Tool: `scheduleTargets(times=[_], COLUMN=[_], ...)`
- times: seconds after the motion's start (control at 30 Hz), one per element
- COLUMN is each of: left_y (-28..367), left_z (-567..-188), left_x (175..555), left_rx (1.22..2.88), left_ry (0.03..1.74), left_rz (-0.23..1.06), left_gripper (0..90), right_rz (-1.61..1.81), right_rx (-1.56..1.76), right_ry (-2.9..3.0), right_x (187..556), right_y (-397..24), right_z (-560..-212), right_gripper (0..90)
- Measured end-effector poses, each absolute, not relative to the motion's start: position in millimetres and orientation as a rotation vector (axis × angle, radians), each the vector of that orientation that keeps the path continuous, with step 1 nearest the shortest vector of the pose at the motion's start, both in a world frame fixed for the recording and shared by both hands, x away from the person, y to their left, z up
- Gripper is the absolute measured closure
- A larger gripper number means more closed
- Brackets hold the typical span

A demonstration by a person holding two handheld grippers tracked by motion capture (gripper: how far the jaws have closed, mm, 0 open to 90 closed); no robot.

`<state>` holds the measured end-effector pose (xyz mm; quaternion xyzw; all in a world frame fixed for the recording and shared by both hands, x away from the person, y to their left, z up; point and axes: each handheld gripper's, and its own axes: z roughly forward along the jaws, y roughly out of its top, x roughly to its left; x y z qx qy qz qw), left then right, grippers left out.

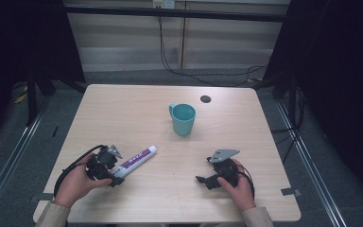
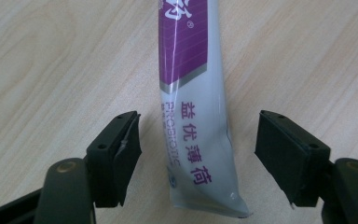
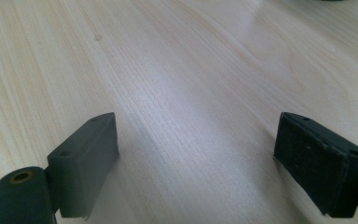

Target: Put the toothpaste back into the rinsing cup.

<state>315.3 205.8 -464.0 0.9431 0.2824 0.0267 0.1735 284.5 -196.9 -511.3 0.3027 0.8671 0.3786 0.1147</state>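
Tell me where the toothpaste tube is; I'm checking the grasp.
High view: tube lies front-left on the table, crimped end between the left gripper's open jaws, left of the cup.

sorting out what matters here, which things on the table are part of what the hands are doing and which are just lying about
In the job:
- toothpaste tube, flat on the table, crimped end between the open jaws of the left gripper, pads not touching it

Lying about:
- teal mug, upright, mid-table
- right gripper, jaws open over bare table
- small dark disc behind the mug
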Motion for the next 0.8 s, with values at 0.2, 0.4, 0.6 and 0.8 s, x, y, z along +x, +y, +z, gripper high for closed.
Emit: scheduleTargets(times=[0.2, 0.4, 0.6, 0.8], left_y=[202, 195, 188, 183], left_z=[-465, -466, -466, -467], left_x=[319, 323, 330, 333], left_rx=[2.703, 2.730, 2.764, 2.814], left_ry=[0.798, 0.798, 0.804, 0.775], left_rz=[0.067, 0.063, 0.069, 0.053], left_gripper=[31.5, 33.2, 38.8, 45.8], right_rz=[1.110, 1.110, 1.109, 1.110], right_rx=[0.887, 0.888, 0.888, 0.887], right_ry=[2.542, 2.542, 2.542, 2.542], right_x=[284, 284, 284, 284], right_y=[-197, -197, -197, -197], right_z=[-511, -511, -511, -511], right_gripper=[12.7, 12.7, 12.7, 12.7])
